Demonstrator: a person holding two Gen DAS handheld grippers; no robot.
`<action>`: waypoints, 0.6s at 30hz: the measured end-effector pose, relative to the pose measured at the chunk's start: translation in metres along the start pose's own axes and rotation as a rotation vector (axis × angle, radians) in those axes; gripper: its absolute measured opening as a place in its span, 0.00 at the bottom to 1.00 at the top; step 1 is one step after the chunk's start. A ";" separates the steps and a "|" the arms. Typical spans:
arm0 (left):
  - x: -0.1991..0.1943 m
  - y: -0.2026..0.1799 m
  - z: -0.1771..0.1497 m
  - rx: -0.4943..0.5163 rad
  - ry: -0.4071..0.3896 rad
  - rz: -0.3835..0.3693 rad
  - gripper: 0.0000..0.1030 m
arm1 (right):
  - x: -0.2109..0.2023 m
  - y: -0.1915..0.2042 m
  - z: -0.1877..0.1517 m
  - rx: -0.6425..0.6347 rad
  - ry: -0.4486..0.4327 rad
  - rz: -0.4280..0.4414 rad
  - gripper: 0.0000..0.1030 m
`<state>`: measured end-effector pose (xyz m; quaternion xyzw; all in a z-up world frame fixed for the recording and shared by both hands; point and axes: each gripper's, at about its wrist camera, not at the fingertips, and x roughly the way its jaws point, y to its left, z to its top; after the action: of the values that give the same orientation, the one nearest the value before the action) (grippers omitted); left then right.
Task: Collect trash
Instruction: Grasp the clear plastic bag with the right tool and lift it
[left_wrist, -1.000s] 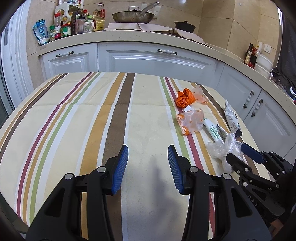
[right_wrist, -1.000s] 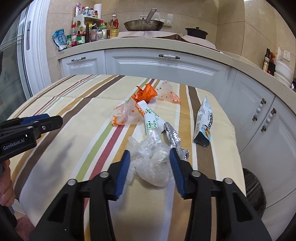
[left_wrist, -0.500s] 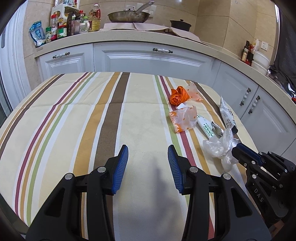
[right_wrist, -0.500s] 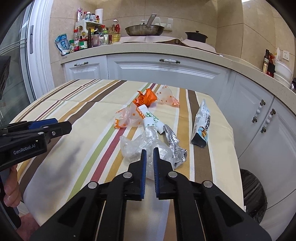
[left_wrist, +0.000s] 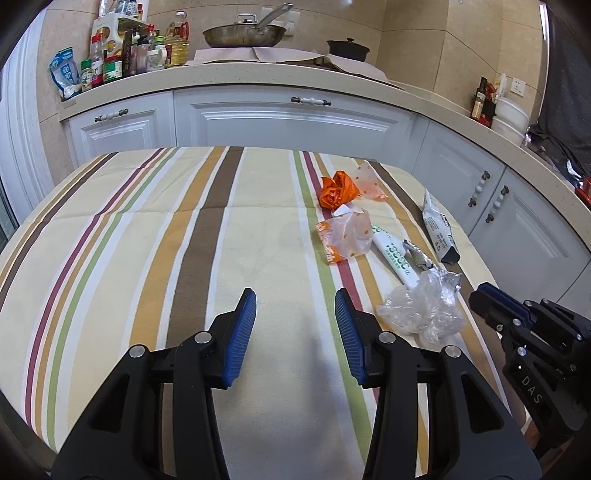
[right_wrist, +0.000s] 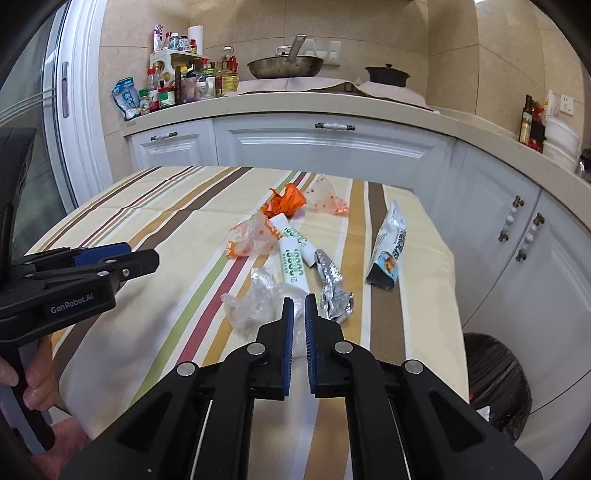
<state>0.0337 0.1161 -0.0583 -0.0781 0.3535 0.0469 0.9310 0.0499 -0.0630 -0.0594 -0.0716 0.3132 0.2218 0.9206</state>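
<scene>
Clear crumpled plastic bag (right_wrist: 255, 302) in right claw (right_wrist: 299, 314)

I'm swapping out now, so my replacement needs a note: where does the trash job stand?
Right gripper: shut on the clear plastic wrap, wrap not yet lifted clear of the table.
Left gripper: open, empty, over bare cloth.
Left on the table: orange wrapper, dotted bag, white tube, foil wrapper, snack pouch.
Bin beside the table's right edge. Nothing visibly binned.
</scene>
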 end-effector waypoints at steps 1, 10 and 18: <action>0.000 -0.002 0.000 0.005 0.000 -0.001 0.42 | 0.001 -0.001 -0.001 0.006 0.002 0.005 0.12; 0.000 0.001 0.000 0.003 -0.002 0.014 0.42 | 0.012 0.011 -0.003 -0.008 -0.006 0.003 0.60; 0.001 0.009 -0.001 -0.014 0.004 0.030 0.42 | 0.027 0.016 -0.008 -0.025 0.055 0.010 0.44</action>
<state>0.0320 0.1251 -0.0607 -0.0794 0.3564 0.0629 0.9288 0.0572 -0.0412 -0.0821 -0.0875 0.3360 0.2283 0.9096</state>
